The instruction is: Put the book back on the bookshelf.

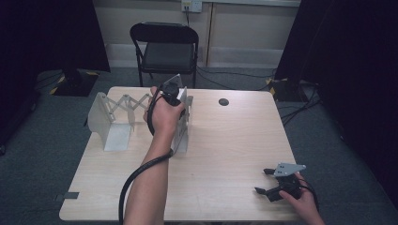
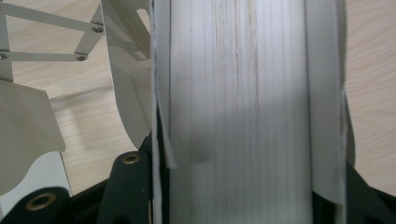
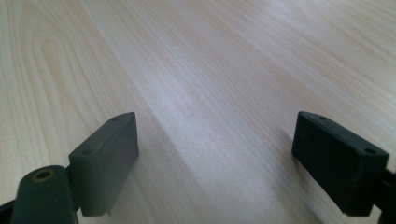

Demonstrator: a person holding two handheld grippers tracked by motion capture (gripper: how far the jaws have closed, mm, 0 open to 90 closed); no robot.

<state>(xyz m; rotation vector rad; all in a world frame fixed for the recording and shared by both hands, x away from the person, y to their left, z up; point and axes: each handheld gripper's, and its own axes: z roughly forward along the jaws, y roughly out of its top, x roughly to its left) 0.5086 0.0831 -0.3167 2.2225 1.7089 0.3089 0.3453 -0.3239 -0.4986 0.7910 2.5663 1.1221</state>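
A grey metal expanding book rack (image 1: 117, 117) with scissor links stands on the left of the wooden table (image 1: 225, 150). At its right end a thick white book (image 1: 182, 126) stands upright. My left gripper (image 1: 174, 99) comes down onto the book from above, under the person's hand. In the left gripper view the book's pale page edges (image 2: 238, 93) fill the gap between the two black jaws, and the left gripper (image 2: 250, 186) is shut on it. The rack's plate (image 2: 28, 130) shows beside it. My right gripper (image 1: 264, 181) rests low at the near right, open and holding nothing (image 3: 215, 158).
A small black round cap (image 1: 224, 101) sits in the table's far middle. A black folding chair (image 1: 166, 49) stands beyond the far edge. Cables run over the floor at the back right. Bare wood lies between the rack and the right gripper.
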